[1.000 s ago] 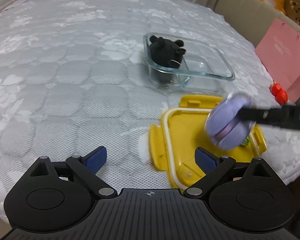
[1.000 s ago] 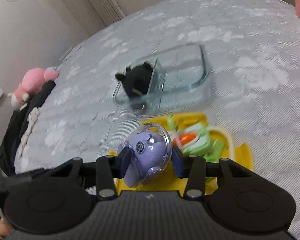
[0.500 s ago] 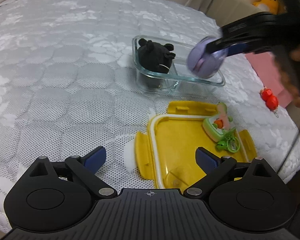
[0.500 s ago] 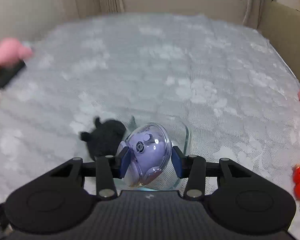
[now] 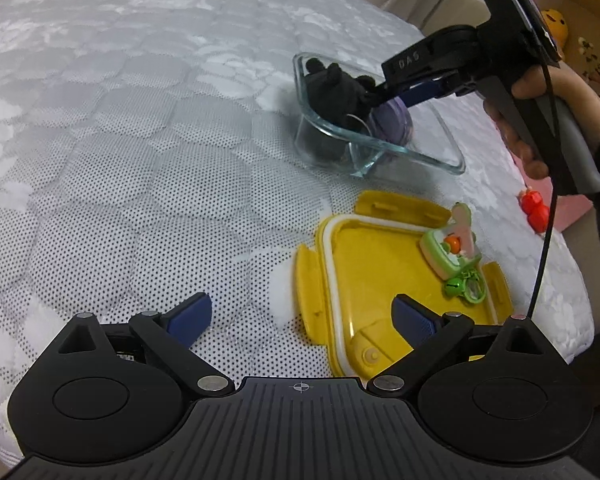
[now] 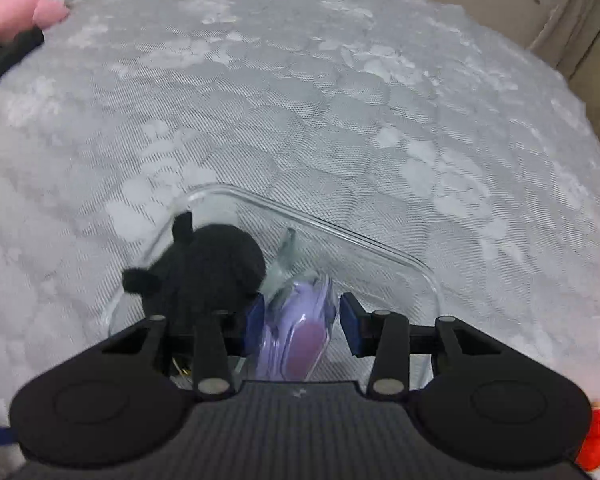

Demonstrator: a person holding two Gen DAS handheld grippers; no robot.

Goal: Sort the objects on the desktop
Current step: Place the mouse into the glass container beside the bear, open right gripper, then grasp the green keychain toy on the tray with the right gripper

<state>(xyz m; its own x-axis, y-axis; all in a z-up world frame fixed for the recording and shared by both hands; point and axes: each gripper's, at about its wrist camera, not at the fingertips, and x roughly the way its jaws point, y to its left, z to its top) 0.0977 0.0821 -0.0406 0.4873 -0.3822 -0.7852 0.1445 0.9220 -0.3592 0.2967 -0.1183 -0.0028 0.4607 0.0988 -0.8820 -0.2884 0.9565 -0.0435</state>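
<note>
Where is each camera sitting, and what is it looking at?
Left wrist: on the open left gripper, low over the yellow lid, facing the glass container; it shows the person's right hand.
Right wrist: on the right gripper, looking down into the container; only its fingers show.
Both see the black plush toy and purple toy.

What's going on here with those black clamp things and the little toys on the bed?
A person is sorting small toys with a handheld gripper in each hand. The right gripper reaches into the glass container, its fingers either side of a purple capsule toy with a small gap showing, beside a black plush in the other compartment. The left gripper hovers open and empty above the yellow lid, where a green keychain toy lies. A red charm sits on the bedspread.
</note>
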